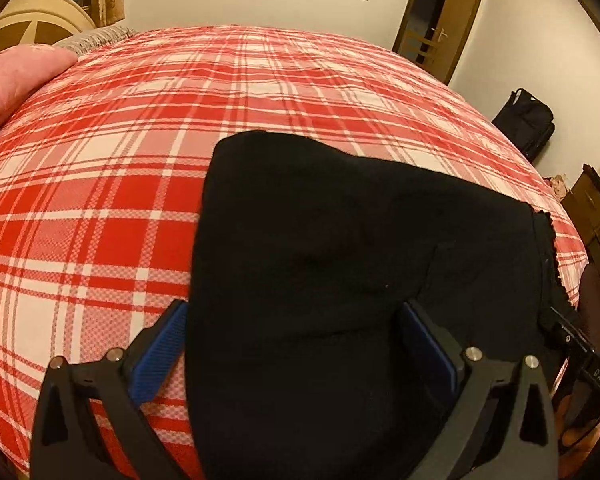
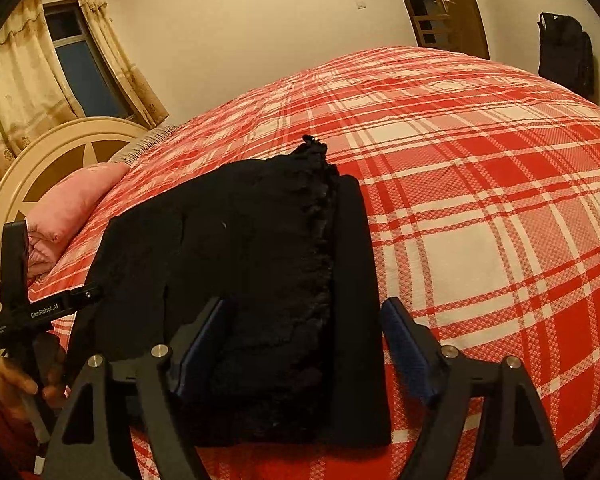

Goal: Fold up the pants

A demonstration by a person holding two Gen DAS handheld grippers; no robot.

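Note:
Black pants (image 1: 340,248) lie folded into a compact stack on the red plaid bedspread (image 1: 120,184), near the bed's front edge. In the right wrist view the pants (image 2: 260,272) show a frilly waistband edge on top. My left gripper (image 1: 296,312) is open, its blue-padded fingers (image 1: 160,348) straddling the near left end of the stack. My right gripper (image 2: 306,312) is open, its fingers (image 2: 408,344) straddling the right end. The left gripper's body also shows at the left of the right wrist view (image 2: 32,312), held by a hand.
A pink pillow (image 1: 12,80) and cream headboard (image 2: 60,160) are at the bed's left end. A wooden door (image 1: 440,16), a black suitcase (image 1: 528,120) and a wooden dresser (image 1: 596,216) stand beyond the bed. A curtained window (image 2: 72,60) is behind the headboard.

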